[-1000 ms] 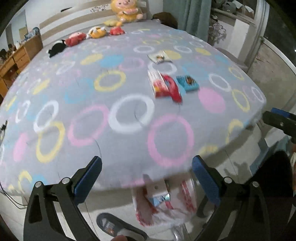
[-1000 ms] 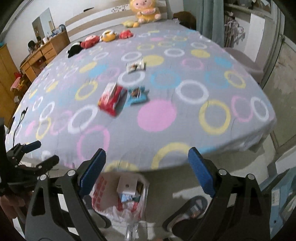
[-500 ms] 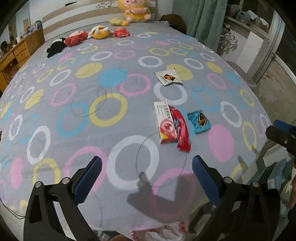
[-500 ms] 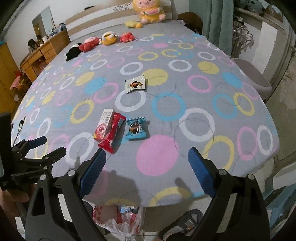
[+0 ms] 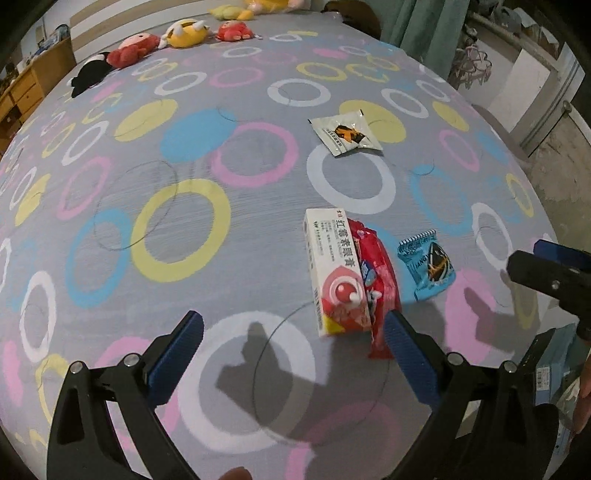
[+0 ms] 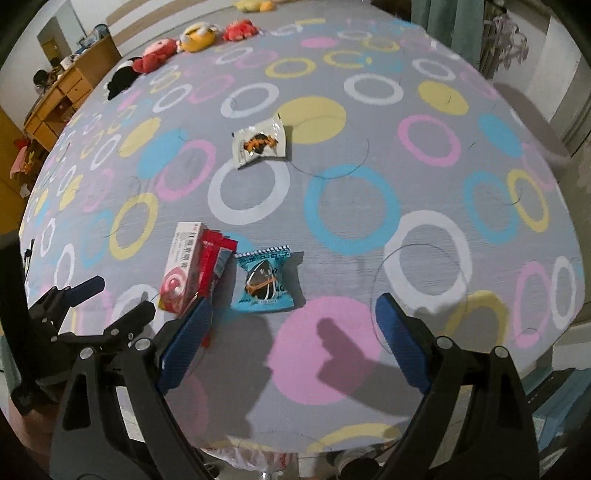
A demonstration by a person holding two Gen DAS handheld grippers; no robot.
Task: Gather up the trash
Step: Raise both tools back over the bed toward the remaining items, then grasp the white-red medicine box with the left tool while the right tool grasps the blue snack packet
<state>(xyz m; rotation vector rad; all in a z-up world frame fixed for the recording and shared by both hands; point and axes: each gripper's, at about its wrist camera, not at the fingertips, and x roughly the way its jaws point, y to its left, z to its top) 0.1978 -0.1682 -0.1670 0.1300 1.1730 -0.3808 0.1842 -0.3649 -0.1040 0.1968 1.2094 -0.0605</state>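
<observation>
Trash lies on a grey bed cover with coloured rings. A white and red box lies beside a red wrapper. A blue snack packet lies to their right. A white sachet lies farther back. My left gripper is open and empty, hovering just short of the box. My right gripper is open and empty, just short of the blue packet. The right wrist view also shows the box, the red wrapper, the sachet and the left gripper.
Several plush toys line the far edge of the bed. A wooden desk stands at the far left. A curtain hangs at the back right. A red and white plastic bag sits on the floor below the bed's near edge.
Both grippers have risen from below the bed's edge and moved forward over the bed toward the trash. The bag on the floor has dropped almost out of view.
</observation>
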